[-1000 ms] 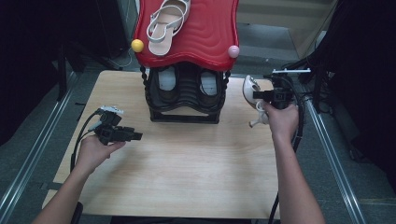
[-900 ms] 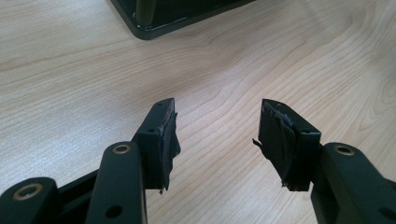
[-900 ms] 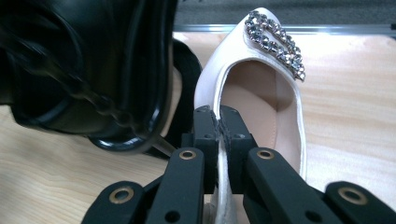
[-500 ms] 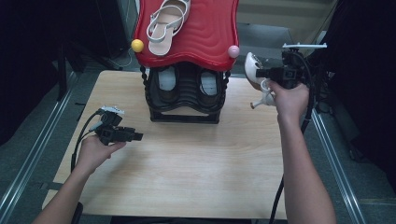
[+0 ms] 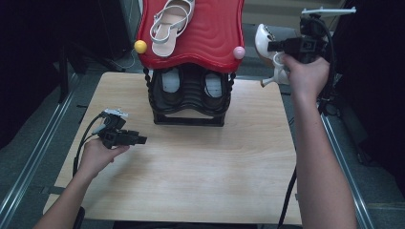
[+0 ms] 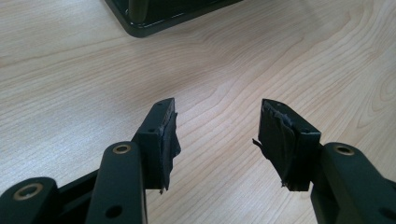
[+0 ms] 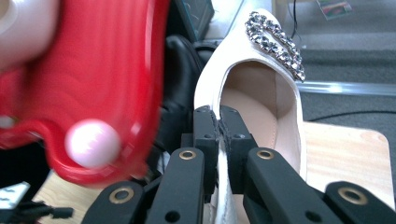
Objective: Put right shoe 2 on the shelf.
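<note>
I hold the white heeled shoe (image 5: 265, 45) at upper right of the high view, right gripper (image 5: 282, 46) jaws pinched on its side wall, beside the red shelf (image 5: 210, 33) bearing 1 sandal (image 5: 168, 21). Best: clear the pink knob (image 5: 239, 52), set it level. The right gripper view adds a rhinestone buckle (image 7: 275, 42); left gripper (image 6: 217, 135) jaws wide, empty, over the table (image 6: 70, 70).

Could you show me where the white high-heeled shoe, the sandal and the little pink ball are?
white high-heeled shoe (image 7: 261, 100), right gripper view, on the inner sole near the toe.
sandal (image 5: 168, 26), high view, on its footbed atop the red shelf.
pink ball (image 5: 239, 52), high view, on the ball's middle.
</note>
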Motion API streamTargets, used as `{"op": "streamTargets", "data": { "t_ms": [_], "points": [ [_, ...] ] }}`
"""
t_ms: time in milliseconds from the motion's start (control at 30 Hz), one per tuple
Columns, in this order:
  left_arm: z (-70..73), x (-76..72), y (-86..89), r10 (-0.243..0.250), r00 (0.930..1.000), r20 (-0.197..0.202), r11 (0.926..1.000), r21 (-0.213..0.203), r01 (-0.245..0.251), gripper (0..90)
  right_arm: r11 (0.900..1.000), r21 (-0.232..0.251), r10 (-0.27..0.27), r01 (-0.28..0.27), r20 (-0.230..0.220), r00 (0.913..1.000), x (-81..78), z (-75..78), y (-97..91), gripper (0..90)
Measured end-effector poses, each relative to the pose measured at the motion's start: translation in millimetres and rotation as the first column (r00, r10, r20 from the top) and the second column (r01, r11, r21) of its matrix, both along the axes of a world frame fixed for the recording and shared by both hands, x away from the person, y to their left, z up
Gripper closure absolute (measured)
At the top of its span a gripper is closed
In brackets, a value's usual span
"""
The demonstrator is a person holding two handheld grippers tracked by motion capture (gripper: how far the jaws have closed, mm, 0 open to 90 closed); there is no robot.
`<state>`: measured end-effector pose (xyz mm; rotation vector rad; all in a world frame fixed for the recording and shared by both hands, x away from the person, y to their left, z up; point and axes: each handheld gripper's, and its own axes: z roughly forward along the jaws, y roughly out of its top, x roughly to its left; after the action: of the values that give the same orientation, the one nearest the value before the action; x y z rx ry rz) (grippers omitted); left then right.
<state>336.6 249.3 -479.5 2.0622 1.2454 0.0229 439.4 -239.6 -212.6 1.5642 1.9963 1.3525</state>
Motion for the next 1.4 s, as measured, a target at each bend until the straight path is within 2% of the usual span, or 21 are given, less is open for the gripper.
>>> {"op": "streamTargets", "data": {
  "t_ms": [33,67,133,167,200,267,333,500,567,633,700,733,767,933,967,1100,1133,1200,1233,1333,1400],
  "points": [
    [-0.4,-0.1,-0.9,-0.002,1.0000,-0.001,1.0000,-0.001,0.002,47.2,1.0000,-0.002,0.001,-0.001,0.007,1.0000,0.1,6.2,0.7,88.8],
    [-0.4,-0.6,-1.8,-0.011,0.9999,0.002,0.9999,-0.002,0.011,47.1,1.0000,0.000,-0.004,0.004,0.019,0.9998,0.4,18.8,2.0,88.9],
    [-0.1,-0.9,-2.0,-0.017,0.9998,0.006,0.9999,-0.001,0.017,47.2,1.0000,-0.007,-0.006,0.006,0.033,0.9994,0.5,29.3,4.1,88.8],
    [0.2,-1.2,-2.2,-0.018,0.9998,0.006,0.9998,-0.002,0.018,47.2,1.0000,-0.007,-0.006,0.006,0.033,0.9994,0.5,29.3,4.1,88.8],
    [0.3,-1.4,-2.7,-0.014,0.9999,0.009,0.9999,-0.006,0.014,47.2,0.9999,-0.012,-0.004,0.004,0.046,0.9989,1.0,41.5,8.7,88.8],
    [0.3,-1.4,-2.8,-0.013,0.9999,0.010,0.9999,-0.004,0.013,47.2,0.9999,-0.013,-0.001,0.002,0.051,0.9987,1.3,45.2,10.9,88.9],
    [0.1,-1.1,-2.7,-0.015,0.9999,0.008,0.9999,-0.005,0.015,47.1,0.9996,-0.025,0.015,-0.013,0.065,0.9978,2.7,60.2,24.1,88.8],
    [0.3,-1.3,-2.3,-0.015,0.9999,0.009,0.9999,-0.003,0.015,47.2,0.9989,-0.026,0.042,-0.040,0.084,0.9955,6.5,73.9,42.7,88.9],
    [0.5,-1.4,-1.8,-0.014,0.9999,0.008,0.9999,-0.007,0.014,47.1,0.9975,-0.023,0.068,-0.066,0.095,0.9931,11.9,81.5,61.1,88.8],
    [0.6,-1.6,-1.6,-0.014,0.9999,0.009,0.9999,-0.006,0.014,47.1,0.9970,-0.025,0.076,-0.074,0.098,0.9923,13.7,82.5,65.4,88.8],
    [1.1,-2.1,0.0,-0.014,0.9999,0.010,0.9999,-0.005,0.014,47.1,0.9951,-0.042,0.094,-0.090,0.100,0.9906,19.6,85.6,85.4,88.8],
    [1.1,-2.1,0.0,-0.014,0.9999,0.010,0.9999,-0.005,0.014,47.1,0.9951,-0.042,0.094,-0.090,0.100,0.9906,19.6,85.6,85.4,88.8],
    [0.7,-2.1,1.0,-0.011,0.9999,0.011,0.9999,-0.004,0.011,47.1,0.9934,-0.060,0.104,-0.098,0.107,0.9888,22.8,85.9,96.1,88.8],
    [1.7,-2.7,4.3,-0.008,0.9999,0.010,0.9999,-0.009,0.008,47.1,0.9911,-0.080,0.115,-0.107,0.111,0.9871,29.6,82.0,110.4,88.8],
    [2.5,-3.7,4.6,-0.008,0.9999,0.012,0.9999,-0.012,0.008,47.1,0.9889,-0.101,0.120,-0.109,0.111,0.9865,32.6,77.6,117.6,88.8],
    [1.8,-3.8,3.5,-0.011,0.9999,0.011,0.9999,-0.006,0.011,47.1,0.9864,-0.124,0.124,-0.108,0.130,0.9838,31.4,75.4,125.1,88.8],
    [0.9,-3.5,2.3,-0.018,0.9998,0.007,0.9998,-0.001,0.018,47.2,0.9816,-0.153,0.135,-0.114,0.130,0.9823,30.0,72.0,133.1,88.8],
    [0.6,-3.5,1.6,-0.016,0.9998,0.007,0.9999,0.001,0.016,47.2,0.9795,-0.167,0.136,-0.112,0.134,0.9816,29.3,70.6,136.0,88.8],
    [0.6,-3.5,1.2,-0.019,0.9998,0.005,0.9998,-0.002,0.019,47.2,0.9742,-0.196,0.140,-0.111,0.140,0.9802,27.7,65.5,143.8,88.8],
    [0.9,-3.7,1.4,-0.020,0.9998,0.008,0.9998,-0.003,0.020,47.2,0.9714,-0.209,0.144,-0.112,0.145,0.9789,27.2,61.1,148.4,88.7],
    [0.9,-3.7,1.7,-0.017,0.9998,0.008,0.9999,-0.004,0.017,47.2,0.9651,-0.236,0.152,-0.113,0.152,0.9766,27.0,55.5,153.7,88.7]
  ]
}}
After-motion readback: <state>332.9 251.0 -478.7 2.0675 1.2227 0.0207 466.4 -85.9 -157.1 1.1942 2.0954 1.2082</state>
